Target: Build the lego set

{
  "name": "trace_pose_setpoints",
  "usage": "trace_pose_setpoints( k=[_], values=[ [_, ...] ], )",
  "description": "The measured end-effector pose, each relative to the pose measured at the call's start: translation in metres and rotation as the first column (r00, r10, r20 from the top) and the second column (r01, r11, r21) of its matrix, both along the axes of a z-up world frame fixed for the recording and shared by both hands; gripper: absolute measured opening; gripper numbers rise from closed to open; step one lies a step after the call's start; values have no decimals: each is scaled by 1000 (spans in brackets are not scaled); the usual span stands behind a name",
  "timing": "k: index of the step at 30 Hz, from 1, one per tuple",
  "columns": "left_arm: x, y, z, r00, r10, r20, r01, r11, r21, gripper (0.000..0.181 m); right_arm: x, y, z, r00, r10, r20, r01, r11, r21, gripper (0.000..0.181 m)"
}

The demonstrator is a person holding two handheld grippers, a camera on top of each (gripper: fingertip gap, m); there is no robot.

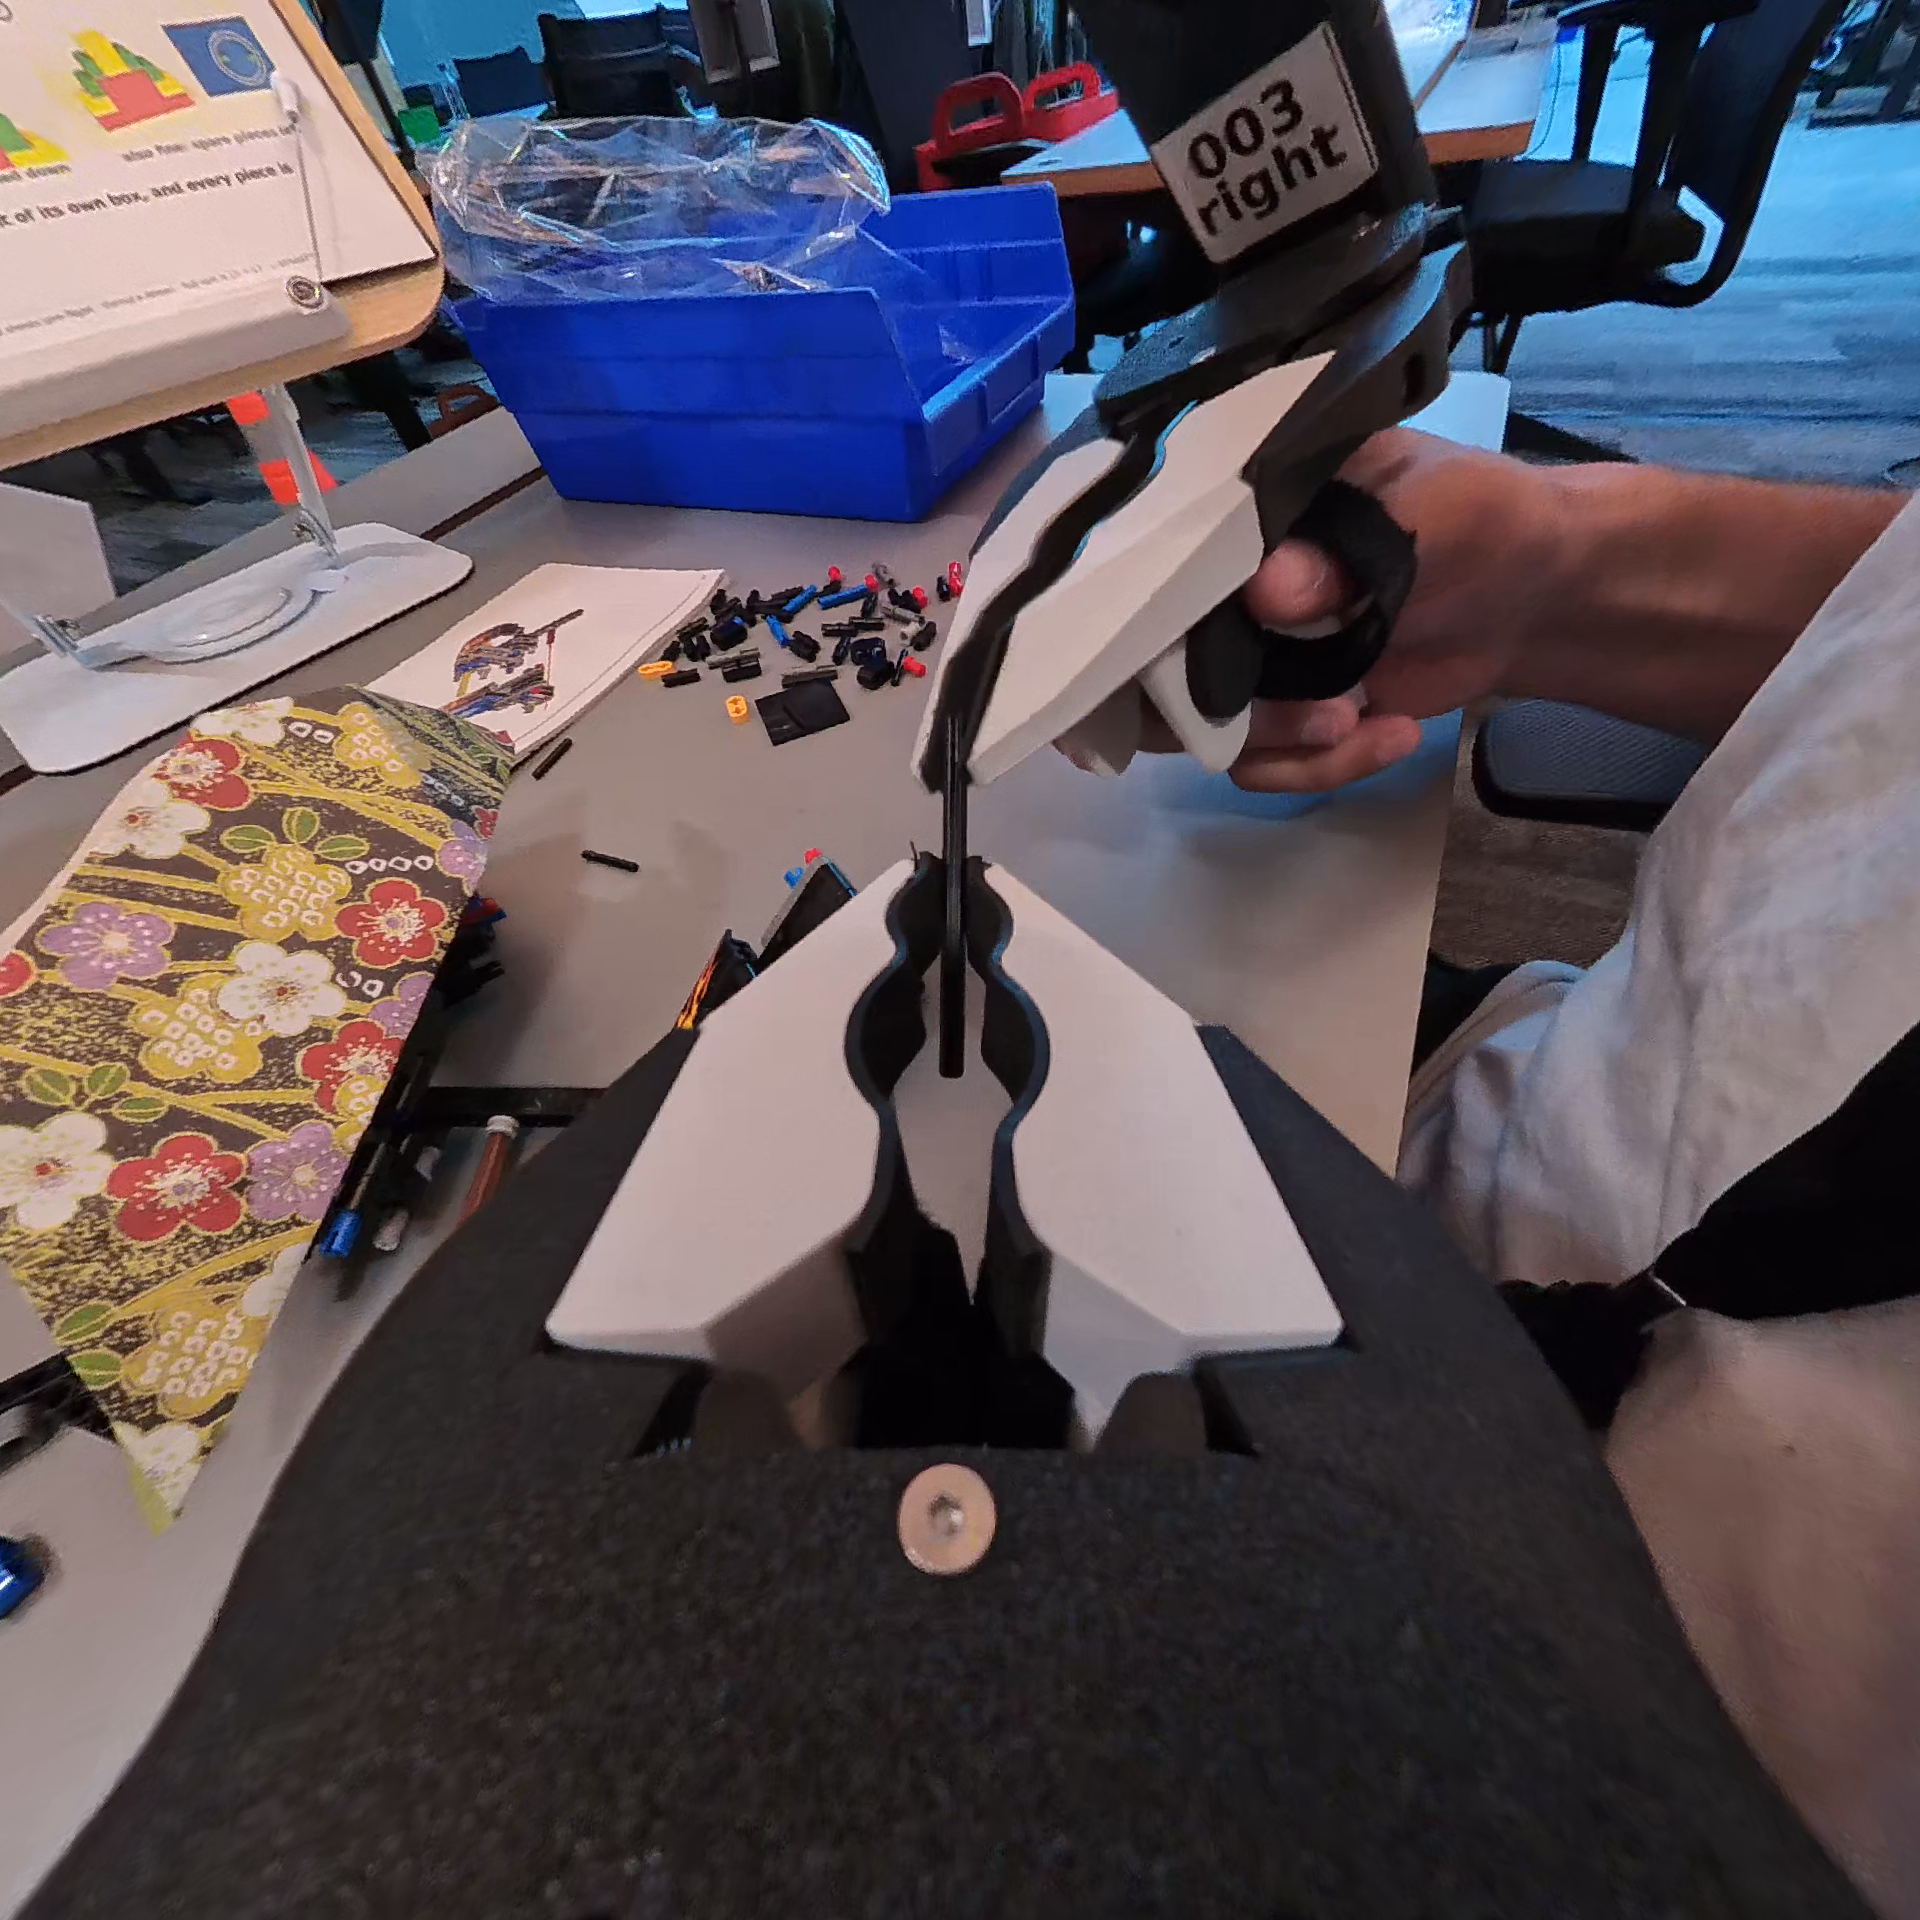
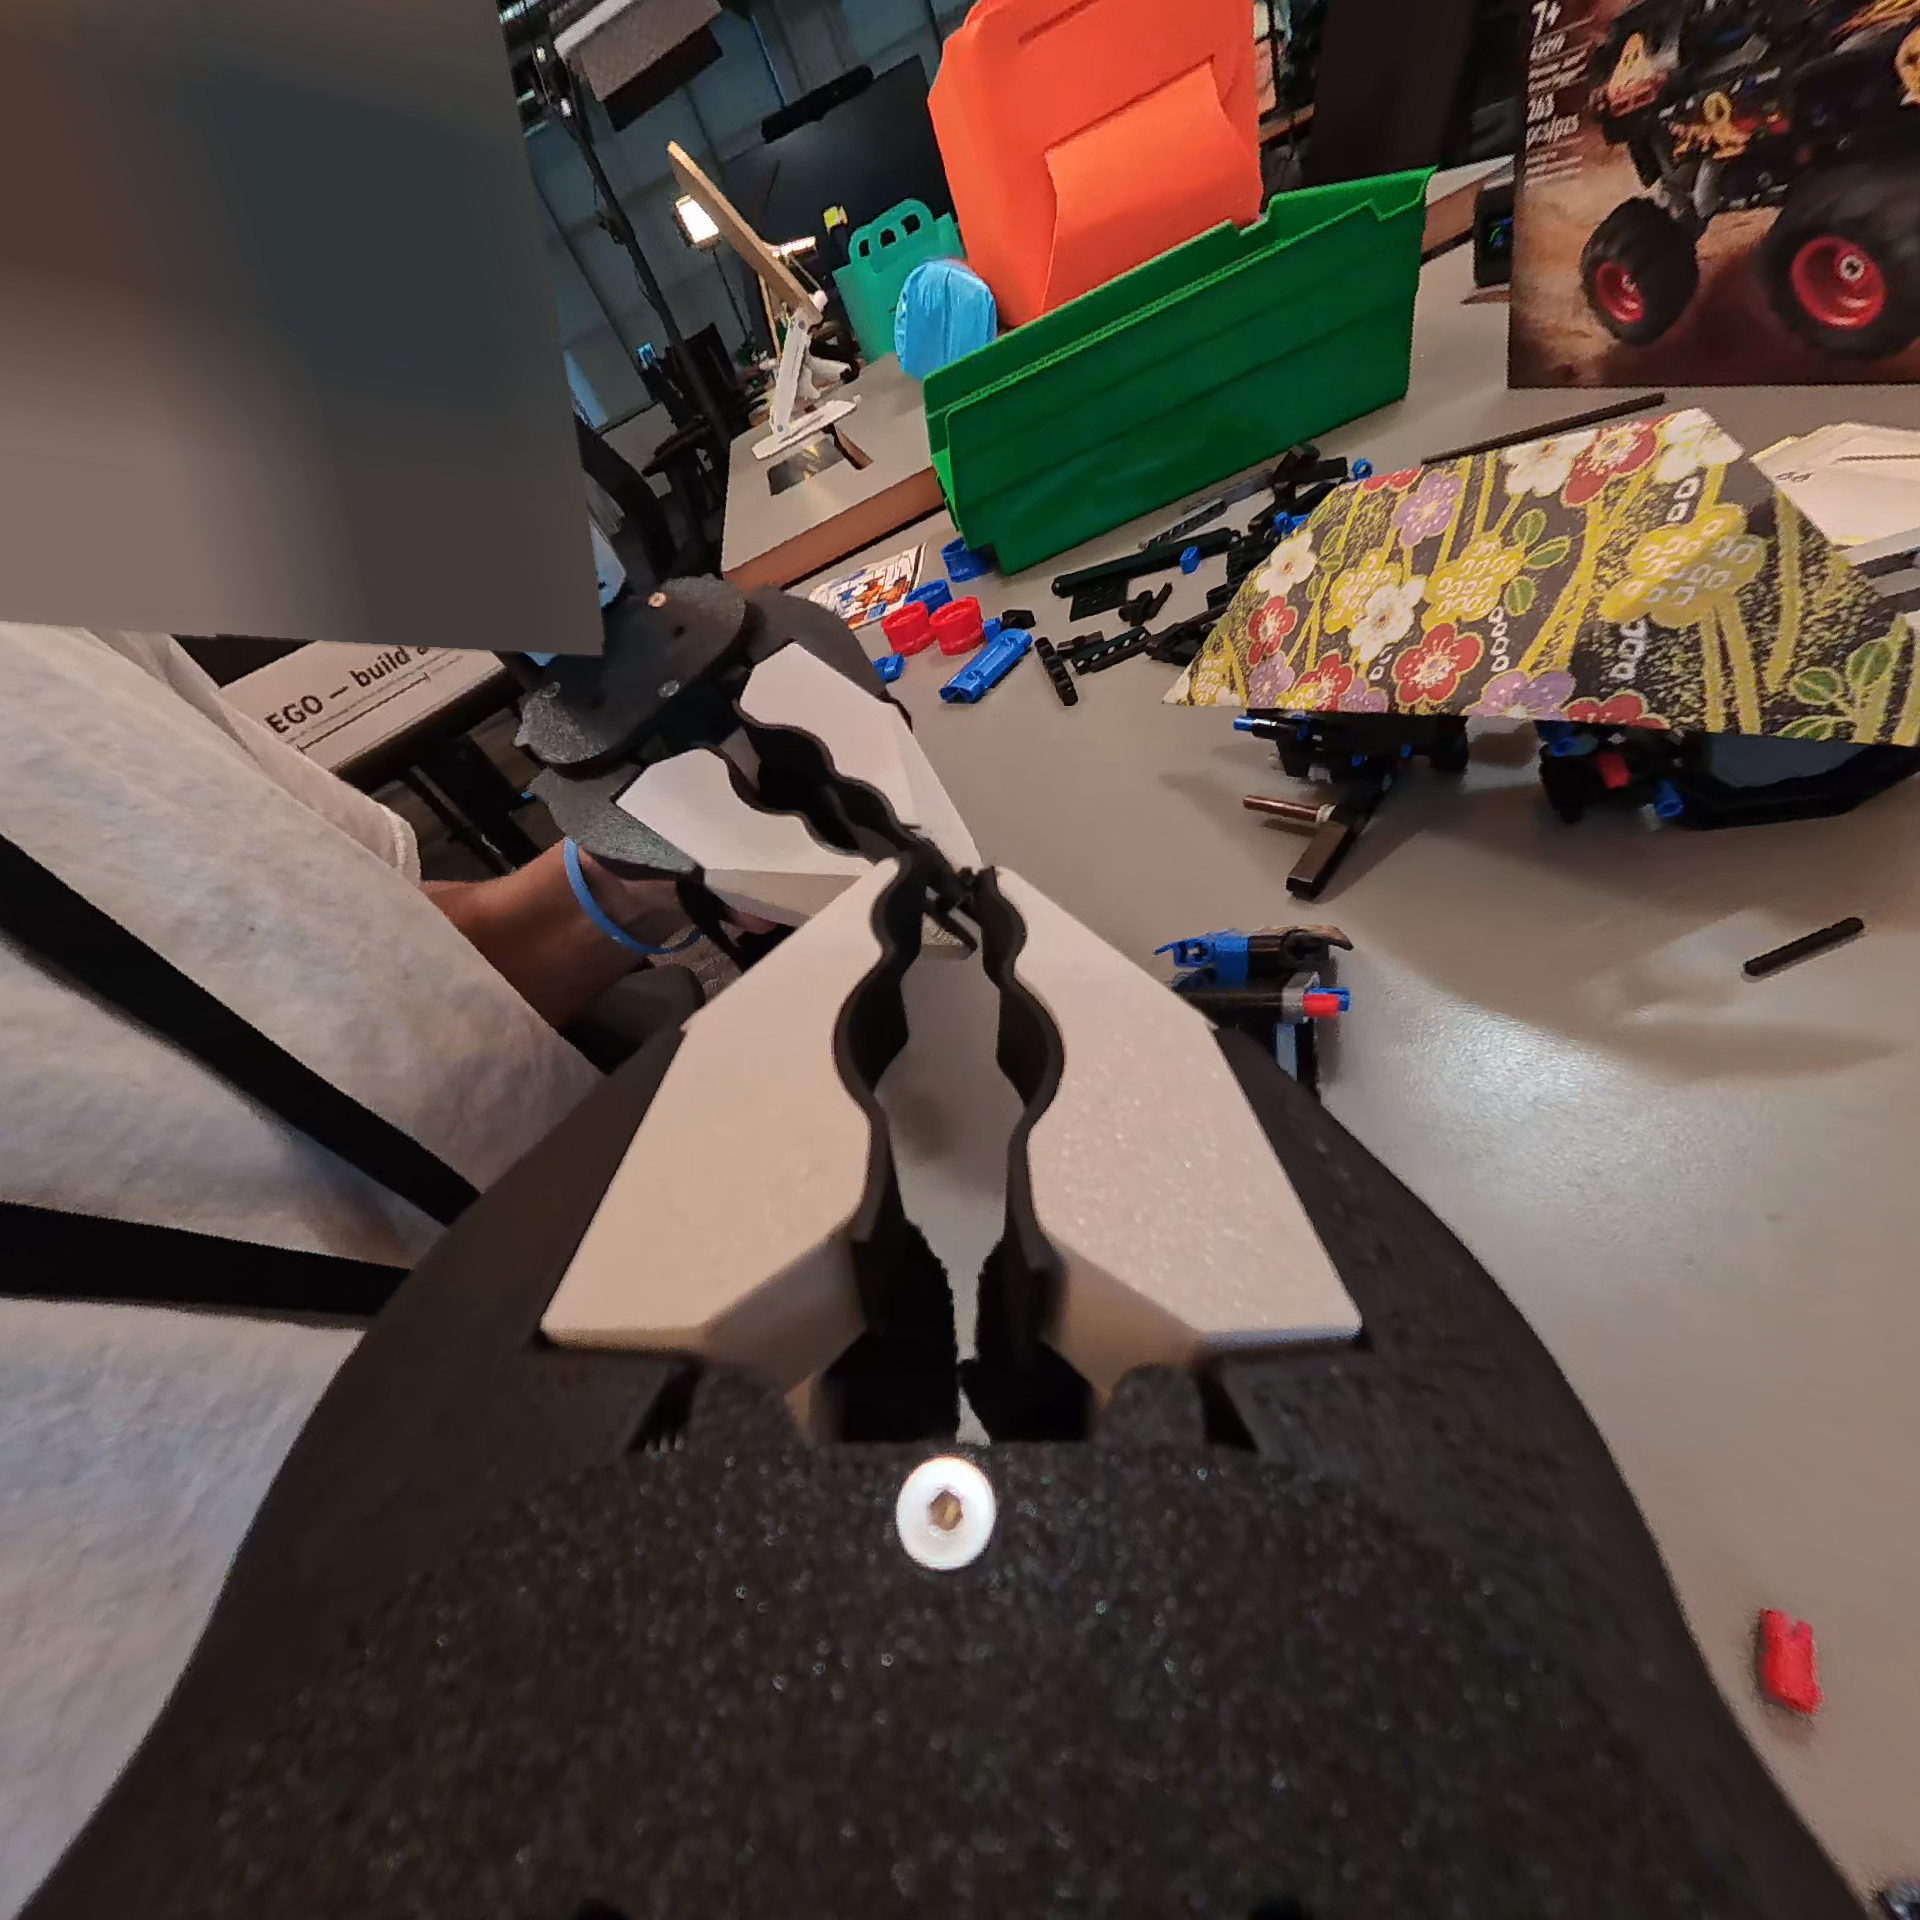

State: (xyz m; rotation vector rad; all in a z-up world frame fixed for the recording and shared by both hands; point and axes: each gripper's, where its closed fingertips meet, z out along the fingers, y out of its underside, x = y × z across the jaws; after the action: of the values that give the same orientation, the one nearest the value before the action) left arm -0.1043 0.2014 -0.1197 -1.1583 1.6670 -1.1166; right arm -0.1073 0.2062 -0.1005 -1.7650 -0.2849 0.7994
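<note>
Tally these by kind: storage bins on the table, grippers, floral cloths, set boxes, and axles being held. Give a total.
Storage bins: 2, the blue bin and the green bin
Grippers: 2, the left gripper and the right gripper
Cloths: 1, the floral cloth
Boxes: 1, the set box
Held axles: 1, the black axle, gripped by both
Total: 7

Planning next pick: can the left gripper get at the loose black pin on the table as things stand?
Probably not yet: the path to the pin is open table, but the left gripper and right gripper both clamp a black axle.
</note>
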Motion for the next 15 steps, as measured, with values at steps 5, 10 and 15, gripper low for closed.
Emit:
trace_pose_setpoints(
  k=[5,10,15],
  values=[
    [-1,-1,5,1000,3,23,-4,1000,24,3,-3,1,1,997,20,-78,-22,1000,-21,3],
    [-5,-3,28,985,-13,171,20,999,-38,2,-4,-1,17,882,81,-465,-125,990,-65,3],
    [-5,-3,38,970,3,245,4,1000,-29,3,-6,0,23,789,99,-607,-170,984,-60,3]
  ],
)
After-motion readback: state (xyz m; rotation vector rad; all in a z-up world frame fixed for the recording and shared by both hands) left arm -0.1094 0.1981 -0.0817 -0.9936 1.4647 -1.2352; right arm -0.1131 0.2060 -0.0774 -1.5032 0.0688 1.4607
